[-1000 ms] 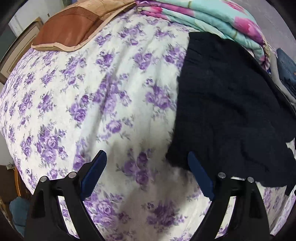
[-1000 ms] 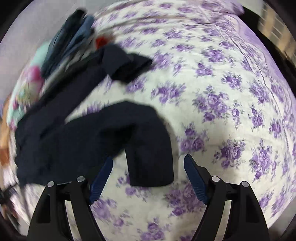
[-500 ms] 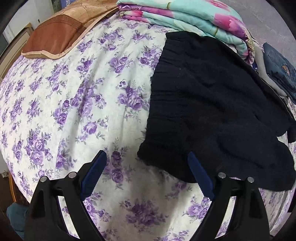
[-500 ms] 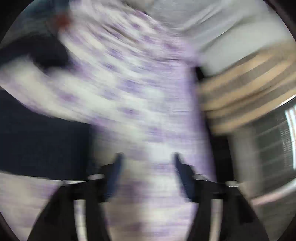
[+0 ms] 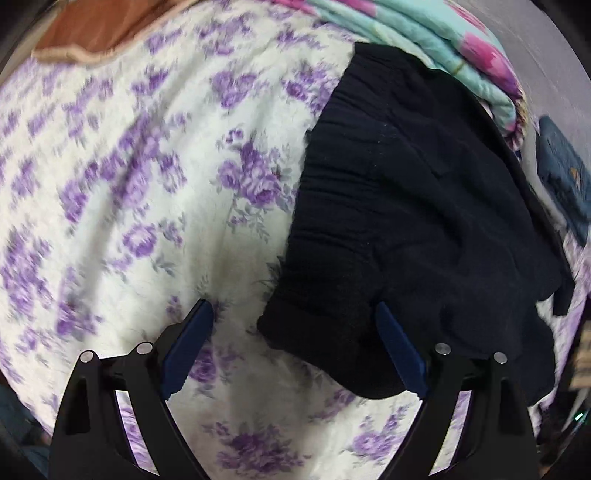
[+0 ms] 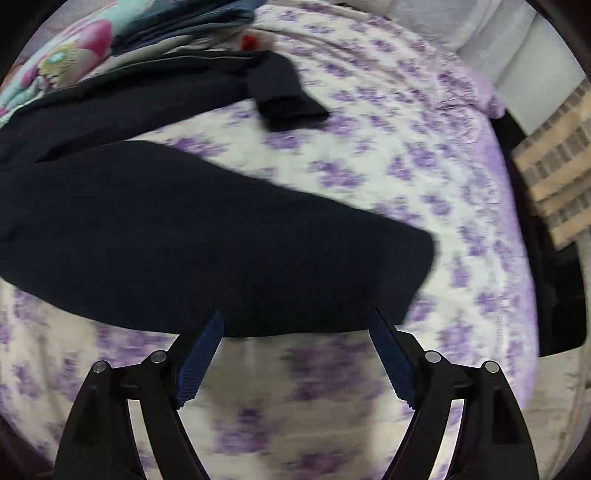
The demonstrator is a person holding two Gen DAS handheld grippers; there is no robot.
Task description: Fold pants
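Observation:
Black pants [image 5: 413, 206] lie spread on a bed with a purple-flowered sheet [image 5: 147, 177]. In the left wrist view the gathered waistband end faces me, and its near corner lies between the fingers of my open left gripper [image 5: 291, 325]. In the right wrist view one black pant leg [image 6: 207, 236] stretches across the sheet, its hem end at the right, and my open right gripper [image 6: 295, 328] sits at its near edge. The other leg [image 6: 284, 92] lies farther back with its end folded over.
A folded teal and pink floral quilt [image 5: 424, 40] and a brown cushion [image 5: 96, 26] lie at the head of the bed. Folded blue jeans [image 5: 565, 177] lie beside the pants. The right bed edge [image 6: 517, 206] borders a dark gap and a striped box [image 6: 557, 162].
The left gripper has closed in on the waistband corner, which now lies between its fingers. The right gripper swung away in a blur and came back to the near pant leg.

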